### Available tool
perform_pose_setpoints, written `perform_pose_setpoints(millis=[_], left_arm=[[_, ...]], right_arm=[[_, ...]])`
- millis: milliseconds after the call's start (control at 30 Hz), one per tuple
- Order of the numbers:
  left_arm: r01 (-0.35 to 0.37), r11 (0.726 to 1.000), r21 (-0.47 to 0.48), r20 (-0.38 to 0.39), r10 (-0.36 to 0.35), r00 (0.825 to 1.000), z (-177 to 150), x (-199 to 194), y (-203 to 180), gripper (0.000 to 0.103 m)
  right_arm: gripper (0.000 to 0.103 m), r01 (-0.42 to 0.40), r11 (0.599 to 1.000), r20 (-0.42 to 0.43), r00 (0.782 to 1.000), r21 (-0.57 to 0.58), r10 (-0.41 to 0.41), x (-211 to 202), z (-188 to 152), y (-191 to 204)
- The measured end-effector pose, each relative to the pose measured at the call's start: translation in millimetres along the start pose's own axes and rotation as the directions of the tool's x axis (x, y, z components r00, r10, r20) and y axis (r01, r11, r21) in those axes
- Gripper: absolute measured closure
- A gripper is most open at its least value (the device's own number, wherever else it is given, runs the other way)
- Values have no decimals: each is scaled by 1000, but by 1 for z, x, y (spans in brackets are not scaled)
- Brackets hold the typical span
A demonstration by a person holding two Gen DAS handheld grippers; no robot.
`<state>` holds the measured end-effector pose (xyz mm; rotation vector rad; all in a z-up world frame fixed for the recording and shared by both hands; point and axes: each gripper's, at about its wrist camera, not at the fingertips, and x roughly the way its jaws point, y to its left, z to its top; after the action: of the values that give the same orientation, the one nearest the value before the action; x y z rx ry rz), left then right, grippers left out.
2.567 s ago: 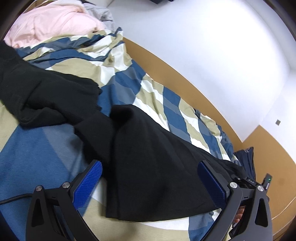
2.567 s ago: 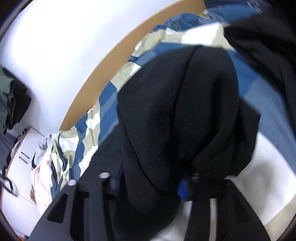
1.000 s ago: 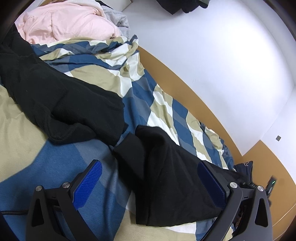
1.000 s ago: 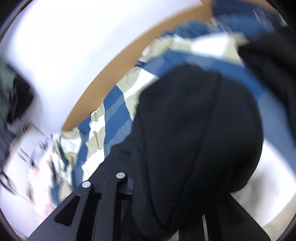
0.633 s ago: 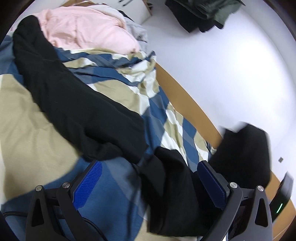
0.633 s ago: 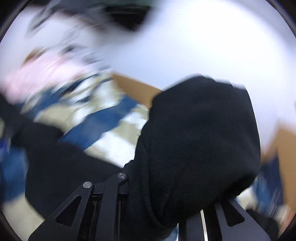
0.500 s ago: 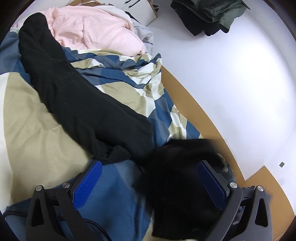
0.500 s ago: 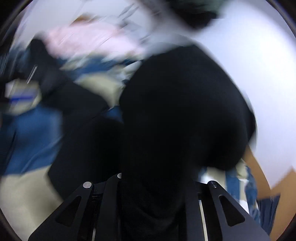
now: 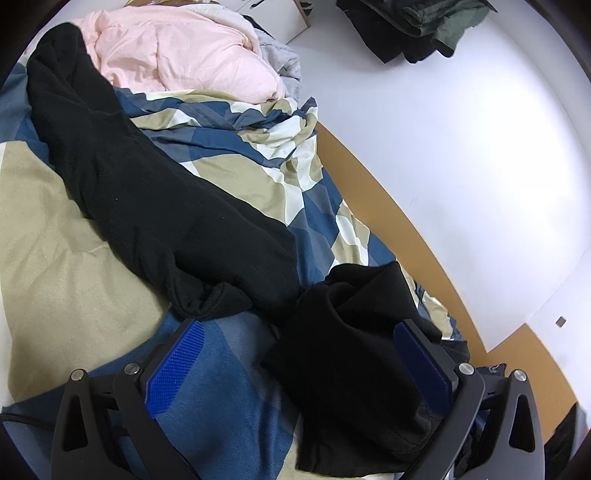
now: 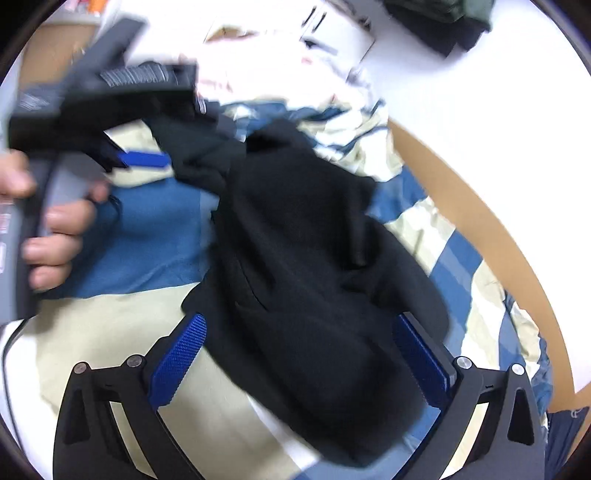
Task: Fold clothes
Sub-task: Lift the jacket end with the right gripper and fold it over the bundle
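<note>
A black garment (image 9: 155, 199) lies stretched across the blue, beige and white bedcover (image 9: 59, 258). Its near end is folded back into a heap (image 9: 362, 350) at the lower right. My left gripper (image 9: 299, 365) is open and empty, just above that heap. In the right wrist view the heap (image 10: 317, 280) lies on the cover between the blue pads of my right gripper (image 10: 306, 362), which is open and holds nothing. The left gripper (image 10: 140, 158) and the hand on it show at the upper left there.
A pink duvet (image 9: 177, 55) and a grey cloth (image 9: 280, 59) are piled at the head of the bed. A brown board (image 9: 388, 206) runs along the white wall. Dark clothes (image 9: 413, 26) hang on the wall above.
My right gripper carried the garment's end up and over, then opened and let it drop as a folded heap. My left gripper drew back, staying open.
</note>
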<state>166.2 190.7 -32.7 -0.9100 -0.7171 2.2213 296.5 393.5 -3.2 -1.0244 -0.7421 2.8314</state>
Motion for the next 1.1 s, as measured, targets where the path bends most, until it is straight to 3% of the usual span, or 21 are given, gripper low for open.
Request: perform_pose_setpoints(millis=[133, 300, 633, 733, 833, 933, 967, 1033, 1100], left_arm=[[-88, 989, 116, 10, 88, 996, -9, 5, -17, 0], [-145, 963, 227, 43, 139, 989, -18, 4, -32, 0], [-189, 937, 294, 20, 192, 981, -23, 13, -40, 0], [-194, 934, 300, 18, 198, 980, -24, 14, -41, 0], [-200, 930, 308, 14, 206, 978, -25, 16, -42, 0], [-208, 924, 320, 14, 215, 977, -27, 17, -44, 0], [-211, 922, 324, 15, 218, 976, -28, 18, -44, 0], [-213, 918, 334, 13, 222, 975, -30, 19, -45, 0], [-229, 910, 346, 18, 238, 971, -32, 19, -46, 0]], right_arm=[[0, 25, 988, 71, 997, 156, -36, -35, -21, -23], [0, 65, 964, -8, 998, 256, -65, -6, -31, -31], [0, 164, 884, -173, 980, 437, -96, 50, -51, -46], [0, 155, 880, -142, 985, 449, -102, 43, -49, -50], [0, 156, 854, -57, 987, 496, -148, 19, -49, -63], [0, 163, 810, 79, 965, 563, -250, -10, -54, -74], [0, 154, 805, 72, 969, 573, -237, -8, -56, -75], [0, 127, 813, -21, 990, 568, -140, 14, -60, -76], [0, 114, 813, -26, 992, 571, -120, 18, -64, -74]])
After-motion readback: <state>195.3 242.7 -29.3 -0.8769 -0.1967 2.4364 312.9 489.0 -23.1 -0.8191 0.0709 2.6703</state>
